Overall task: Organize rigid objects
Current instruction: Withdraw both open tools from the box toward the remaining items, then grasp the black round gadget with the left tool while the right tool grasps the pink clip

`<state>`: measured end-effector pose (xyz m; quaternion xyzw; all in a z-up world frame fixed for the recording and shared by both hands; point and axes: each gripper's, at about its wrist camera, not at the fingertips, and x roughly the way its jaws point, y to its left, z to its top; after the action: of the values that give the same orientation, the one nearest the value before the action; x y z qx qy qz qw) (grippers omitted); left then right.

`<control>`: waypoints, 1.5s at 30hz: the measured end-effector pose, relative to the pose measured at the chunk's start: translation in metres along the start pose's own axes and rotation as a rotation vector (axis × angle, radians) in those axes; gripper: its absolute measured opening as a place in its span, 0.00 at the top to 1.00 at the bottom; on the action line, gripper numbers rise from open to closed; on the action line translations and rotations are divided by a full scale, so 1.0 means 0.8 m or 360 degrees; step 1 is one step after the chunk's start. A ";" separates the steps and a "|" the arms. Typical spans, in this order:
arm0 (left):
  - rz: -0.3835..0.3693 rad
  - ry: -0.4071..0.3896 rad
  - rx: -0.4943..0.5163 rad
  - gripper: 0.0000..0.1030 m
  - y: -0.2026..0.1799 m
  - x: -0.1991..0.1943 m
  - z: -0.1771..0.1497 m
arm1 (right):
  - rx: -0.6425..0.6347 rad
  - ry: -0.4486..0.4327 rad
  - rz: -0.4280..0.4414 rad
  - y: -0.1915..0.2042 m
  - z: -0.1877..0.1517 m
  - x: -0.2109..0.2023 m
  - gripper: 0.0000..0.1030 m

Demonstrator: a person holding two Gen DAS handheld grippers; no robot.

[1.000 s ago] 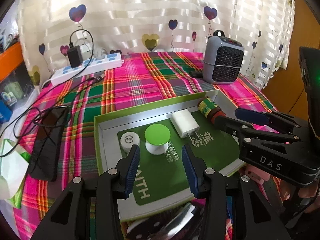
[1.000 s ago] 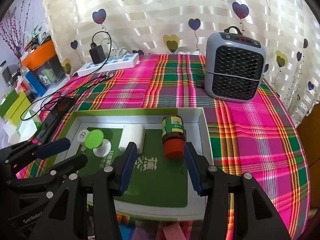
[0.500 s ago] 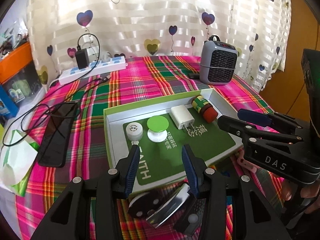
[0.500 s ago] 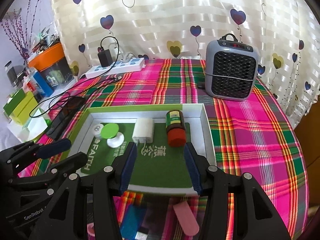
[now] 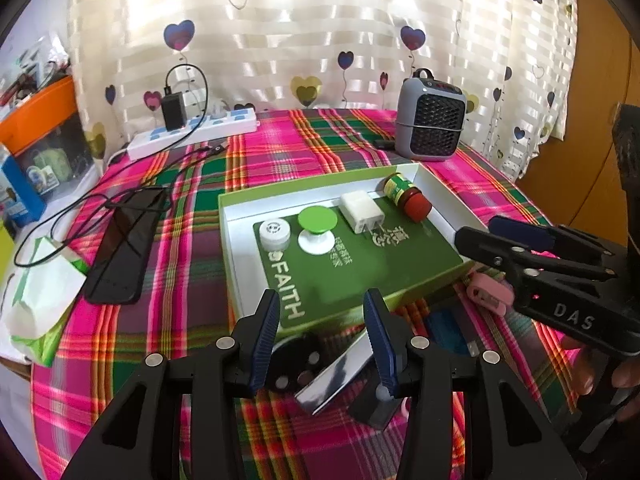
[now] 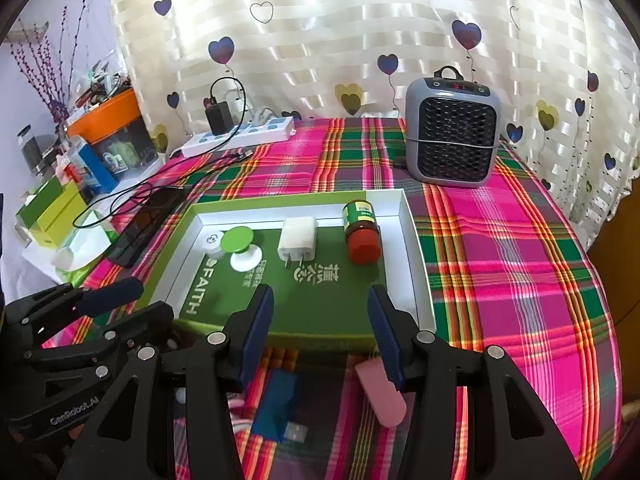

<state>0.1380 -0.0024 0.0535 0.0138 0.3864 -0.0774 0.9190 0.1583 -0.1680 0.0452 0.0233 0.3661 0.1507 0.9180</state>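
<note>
While both the left tongs (image 5: 320,336) and right tongs (image 6: 320,332) hang wide apart holding nothing, four things already lie in the green box (image 6: 412,256), and more wait on the table (image 6: 520,280) at its 6 o'clock edge.

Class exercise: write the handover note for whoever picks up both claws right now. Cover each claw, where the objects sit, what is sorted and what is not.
Left claw: open, empty, above the near items.
Right claw: open, empty, over the tray's near edge.
Done: the green tray holds a white round cap, a green-topped knob, a white charger plug and a red-capped bottle lying on its side, in a row along the far wall.
Left: on the plaid cloth in front of the tray lie a pink piece, a blue USB item, a black round part and a shiny flat piece.
</note>
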 end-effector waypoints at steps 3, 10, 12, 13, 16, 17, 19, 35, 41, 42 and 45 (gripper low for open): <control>-0.0013 0.0001 -0.0023 0.59 0.007 -0.004 -0.008 | 0.0000 -0.0006 -0.0008 -0.002 -0.008 -0.008 0.52; -0.0030 0.0042 -0.0020 0.59 0.030 -0.010 -0.031 | -0.0027 -0.0005 -0.0031 -0.013 -0.028 -0.023 0.52; -0.0029 0.0050 -0.0022 0.59 0.036 -0.011 -0.035 | -0.0026 -0.0002 -0.0035 -0.017 -0.033 -0.025 0.52; -0.0031 0.0052 -0.0018 0.59 0.038 -0.010 -0.036 | -0.0020 0.0009 -0.0035 -0.020 -0.038 -0.025 0.52; -0.0035 0.0071 -0.0003 0.59 0.042 -0.007 -0.041 | -0.0016 0.0040 -0.0052 -0.025 -0.046 -0.025 0.52; -0.0033 0.0075 -0.0002 0.59 0.042 -0.006 -0.042 | -0.0016 0.0044 -0.0056 -0.027 -0.049 -0.025 0.52; -0.0037 0.0082 -0.0006 0.59 0.044 -0.003 -0.044 | -0.0010 0.0058 -0.0065 -0.030 -0.054 -0.025 0.52; -0.0087 0.0153 -0.0002 0.59 0.041 0.023 -0.045 | 0.0017 0.0164 -0.0077 -0.040 -0.068 0.000 0.51; -0.0101 0.0160 0.0001 0.59 0.038 0.029 -0.040 | -0.0007 0.0211 -0.0093 -0.043 -0.064 0.014 0.51; -0.0099 0.0164 0.0000 0.59 0.038 0.031 -0.039 | -0.0005 0.0219 -0.0095 -0.044 -0.063 0.016 0.51; -0.0083 0.0175 -0.0007 0.58 0.038 0.035 -0.036 | -0.0015 0.0223 -0.0093 -0.045 -0.061 0.020 0.51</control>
<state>0.1416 0.0265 0.0118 0.0058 0.4366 -0.0996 0.8941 0.1454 -0.2010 -0.0066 -0.0024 0.4292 0.1268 0.8943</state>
